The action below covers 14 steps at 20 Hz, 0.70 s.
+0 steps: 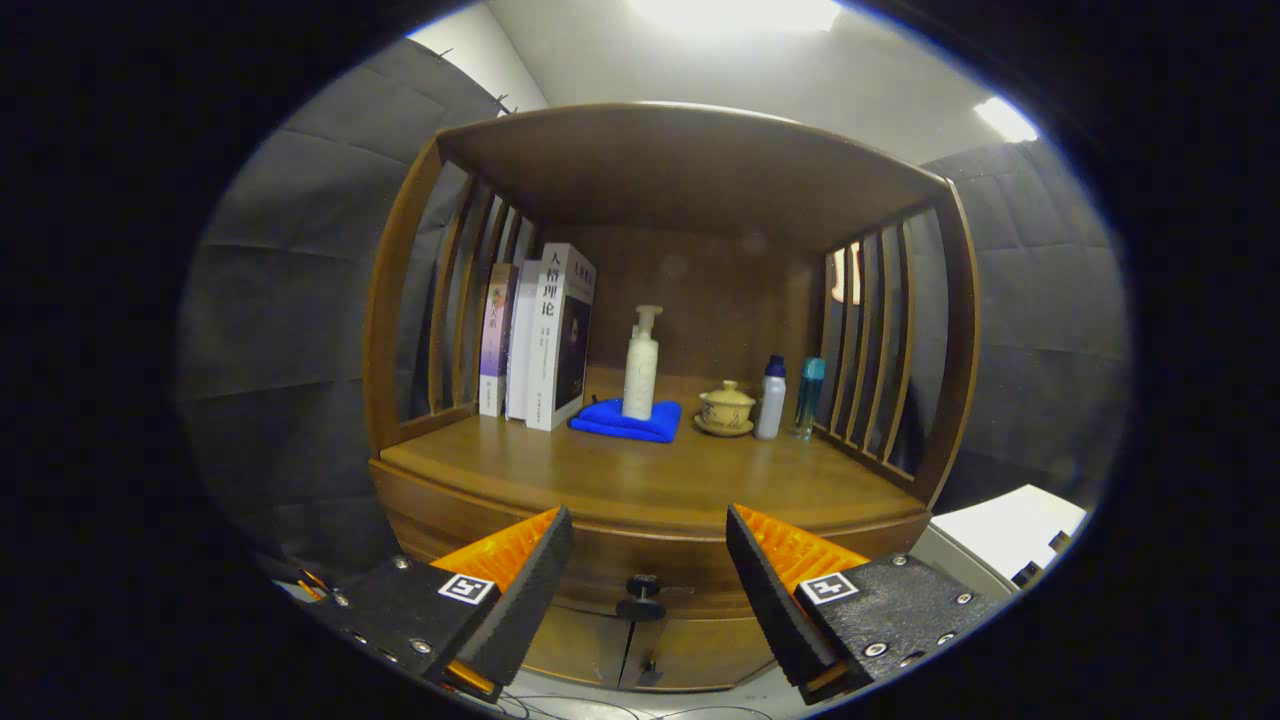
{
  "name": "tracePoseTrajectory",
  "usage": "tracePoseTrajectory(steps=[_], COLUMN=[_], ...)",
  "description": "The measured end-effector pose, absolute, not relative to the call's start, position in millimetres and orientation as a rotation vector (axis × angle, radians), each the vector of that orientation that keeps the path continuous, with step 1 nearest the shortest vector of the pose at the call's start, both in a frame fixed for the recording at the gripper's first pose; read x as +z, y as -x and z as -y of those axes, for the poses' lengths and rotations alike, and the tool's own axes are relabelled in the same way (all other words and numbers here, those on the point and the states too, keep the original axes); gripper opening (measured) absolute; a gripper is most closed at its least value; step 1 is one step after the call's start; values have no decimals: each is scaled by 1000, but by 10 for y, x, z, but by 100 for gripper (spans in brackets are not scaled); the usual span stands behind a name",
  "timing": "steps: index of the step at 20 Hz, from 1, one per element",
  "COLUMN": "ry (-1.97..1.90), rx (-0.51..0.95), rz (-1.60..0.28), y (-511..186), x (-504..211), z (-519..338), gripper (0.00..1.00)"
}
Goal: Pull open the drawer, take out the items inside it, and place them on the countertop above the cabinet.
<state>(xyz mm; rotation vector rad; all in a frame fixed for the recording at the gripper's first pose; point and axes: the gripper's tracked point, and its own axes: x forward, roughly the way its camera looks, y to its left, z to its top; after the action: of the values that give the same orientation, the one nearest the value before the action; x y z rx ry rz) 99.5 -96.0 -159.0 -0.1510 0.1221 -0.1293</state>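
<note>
Lining up on the drawer knob (640,597), the gripper (650,545) is hanging in front of the cabinet with its fingers spread wide, gripping nothing. The drawer (650,560) is looking fully closed under the countertop (640,480), so by my read nothing is done yet: pull, unload and place are all waiting. Its front is running side to side, and the knob is pointing straight out between the fingers.

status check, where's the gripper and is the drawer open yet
Gripper open, fingers either side of drawer knob, not touching. Drawer shut. Nothing in the way.
</note>
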Motion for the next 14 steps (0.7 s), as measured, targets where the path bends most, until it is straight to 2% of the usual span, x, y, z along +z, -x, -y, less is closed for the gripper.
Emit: tracePoseTrajectory(steps=[14], ry=[48], rx=[-138], rz=[-248], y=[-1246], x=[-2593], z=[1147], gripper=[93])
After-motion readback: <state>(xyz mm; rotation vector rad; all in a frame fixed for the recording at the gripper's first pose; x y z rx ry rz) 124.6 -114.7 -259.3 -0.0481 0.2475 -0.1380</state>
